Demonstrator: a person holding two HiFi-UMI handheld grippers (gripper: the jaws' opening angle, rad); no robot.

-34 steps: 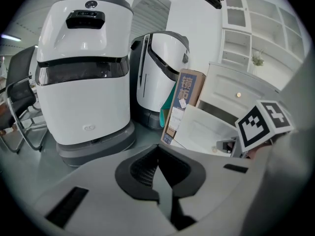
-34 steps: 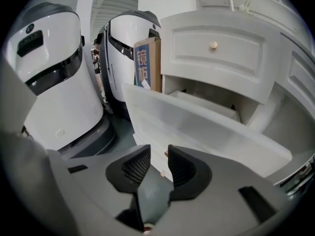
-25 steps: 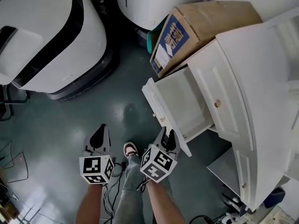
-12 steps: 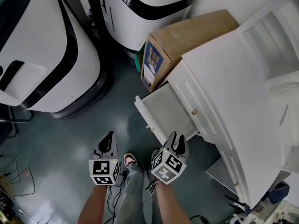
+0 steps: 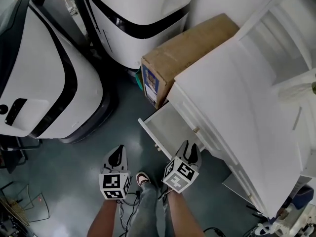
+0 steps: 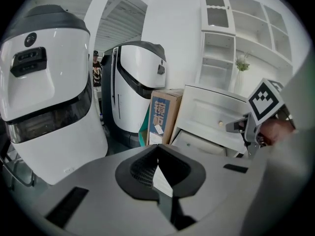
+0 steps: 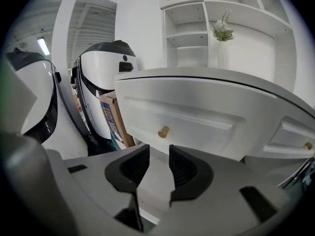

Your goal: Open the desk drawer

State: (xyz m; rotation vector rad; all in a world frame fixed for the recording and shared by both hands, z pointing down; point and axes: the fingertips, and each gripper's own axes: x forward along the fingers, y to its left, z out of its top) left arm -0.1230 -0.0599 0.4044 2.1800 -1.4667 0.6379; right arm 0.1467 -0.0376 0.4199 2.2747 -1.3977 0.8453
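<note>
The white desk [image 5: 232, 107] fills the right of the head view, and its lower drawer [image 5: 170, 125] stands pulled out over the floor. My right gripper [image 5: 190, 151] hovers at the near end of the drawer's front panel, open, with nothing between its pads. In the right gripper view, the right gripper [image 7: 159, 166] looks at the upper drawer front and its brass knob [image 7: 163, 131]. My left gripper [image 5: 116, 156] hangs over bare floor to the drawer's left. In the left gripper view, the left gripper [image 6: 157, 149] has its pads meeting at the tips and holds nothing.
A cardboard box [image 5: 182, 48] leans against the desk's far side. Two large white machines with black bands [image 5: 39, 83] [image 5: 138, 9] crowd the left and back. The person's shoe [image 5: 143, 177] and cables lie on the dark floor between the grippers.
Both grippers have risen and drawn back from the drawer. The head view has swung so the desk top fills more of the right. The drawer stays open.
</note>
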